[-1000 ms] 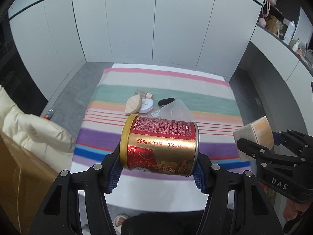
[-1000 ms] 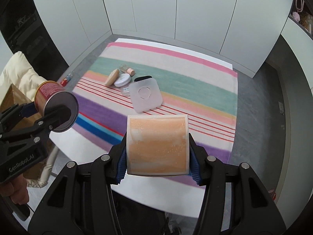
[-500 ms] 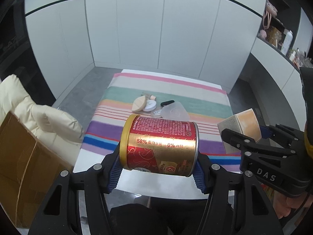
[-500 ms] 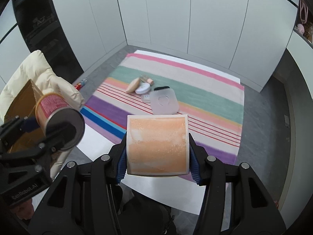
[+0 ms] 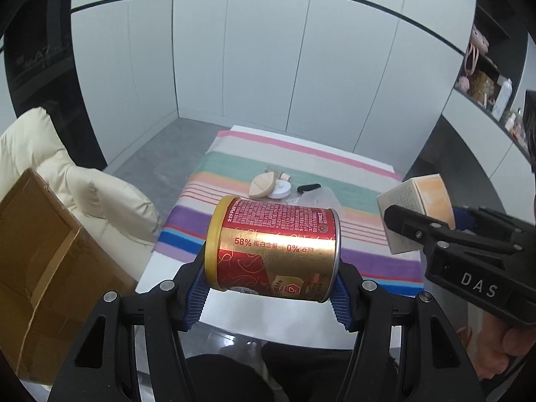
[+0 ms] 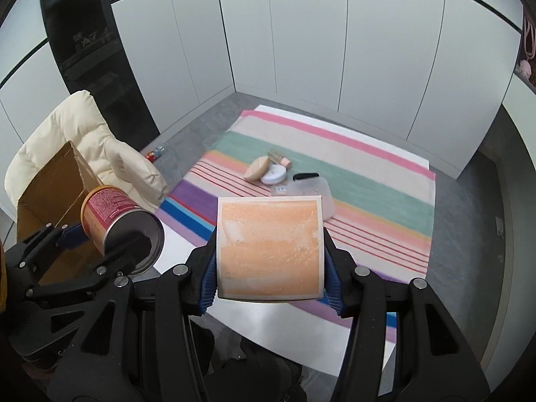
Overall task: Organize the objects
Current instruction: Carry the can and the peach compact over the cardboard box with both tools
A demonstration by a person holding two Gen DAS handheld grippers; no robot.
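- The left gripper point(image 5: 269, 298) pinches a red-and-gold tin can point(image 5: 273, 246) on its side, held in the air above the table's near edge.
- The right gripper point(image 6: 269, 279) clamps an orange carton point(image 6: 269, 249) alongside.
- On the striped cloth point(image 6: 368, 181), toward its far-left part, lie a puff point(image 6: 256, 169), a compact point(image 6: 274, 174) and a clear lid point(image 6: 323, 191).

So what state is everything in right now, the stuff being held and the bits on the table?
Left gripper: shut on the can.
Can: held on its side, off the table.
Right gripper: shut on the orange box.
Orange box: held in the air, closed.
Cardboard box: open at the top.
Clear container: resting on the striped cloth, partly hidden.
White compact: closed, on the cloth.
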